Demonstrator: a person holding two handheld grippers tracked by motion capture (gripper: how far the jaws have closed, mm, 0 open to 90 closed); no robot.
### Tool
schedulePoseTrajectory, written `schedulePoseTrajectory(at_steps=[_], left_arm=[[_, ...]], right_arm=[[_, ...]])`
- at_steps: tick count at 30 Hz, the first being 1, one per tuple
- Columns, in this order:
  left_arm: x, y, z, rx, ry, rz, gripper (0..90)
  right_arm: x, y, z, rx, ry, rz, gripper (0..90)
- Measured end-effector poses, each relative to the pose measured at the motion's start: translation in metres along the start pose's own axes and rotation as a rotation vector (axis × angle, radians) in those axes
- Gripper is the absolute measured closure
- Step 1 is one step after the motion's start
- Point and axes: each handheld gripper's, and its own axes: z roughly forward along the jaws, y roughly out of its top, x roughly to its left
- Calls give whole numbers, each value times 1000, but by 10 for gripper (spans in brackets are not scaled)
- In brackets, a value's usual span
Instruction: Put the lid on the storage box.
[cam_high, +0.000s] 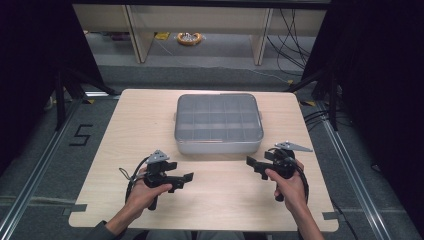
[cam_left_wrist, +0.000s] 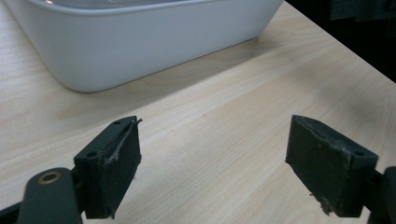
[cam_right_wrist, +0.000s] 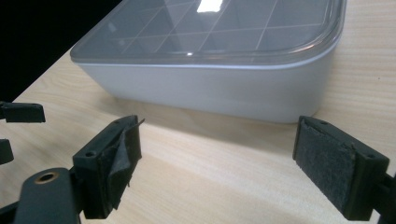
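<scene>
We see a lidded compartment box (cam_high: 219, 123) at the middle of the table (cam_high: 125, 130). Nearer the person than the box, the left gripper (cam_high: 187, 177) and right gripper (cam_high: 250, 161) hover with jaws spread apart, both empty. The box looks like stiff, smooth plastic, probably light, and likely slippery at its rounded walls; we would take it at the lid's projecting rim or the small side tabs. Through the cloudy lid only dividers show; whether the compartments hold anything we cannot tell, and the far wall is hidden.
</scene>
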Motion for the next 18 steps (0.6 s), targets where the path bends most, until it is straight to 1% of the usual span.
schedulePoseTrajectory(at_steps=[1,2,3,4,5,6,7,8,9,10,11,12,13,14,15,16,18], left_arm=[[0,-1,-1,8,-1,4,173],[-1,-3,-2,4,1,-2,173],[0,-4,-3,8,-5,9,173],[-1,-5,-4,9,-6,2,173],[-2,-7,-6,9,-4,6,173],[-2,-9,-7,8,-11,8,173],[-3,-10,-9,15,-7,12,173],[-4,-11,-10,8,-11,12,173],[-5,-12,-11,2,-10,16,172],[-6,-12,-12,4,-5,23,172],[-6,-13,-13,-1,-9,28,172],[-7,-13,-14,0,-7,33,172],[-7,-14,-15,2,-12,34,172],[-8,-15,-16,4,-11,37,172],[-9,-16,-16,4,-12,37,172],[-9,-17,-17,3,-9,43,172],[-11,-20,-19,12,-1,51,172]], right_arm=[[1,-1,-1,11,-1,1,163],[1,-3,0,-8,14,6,163],[2,-5,-2,11,0,8,163],[2,-6,-1,-4,20,8,163],[2,-8,-2,8,14,5,163],[2,-9,-2,-3,17,1,163],[3,-11,-3,12,12,1,163],[3,-12,-3,6,19,2,163],[4,-14,-4,15,10,-3,163],[8,-15,-5,37,11,41,163],[5,-17,-3,12,20,2,163],[5,-18,-5,28,18,-6,163],[9,-20,-5,36,12,29,163],[7,-21,-5,23,29,1,163],[8,-22,-7,43,23,-5,163],[9,-24,-5,23,27,-5,163],[10,-26,-8,48,33,-6,163]])
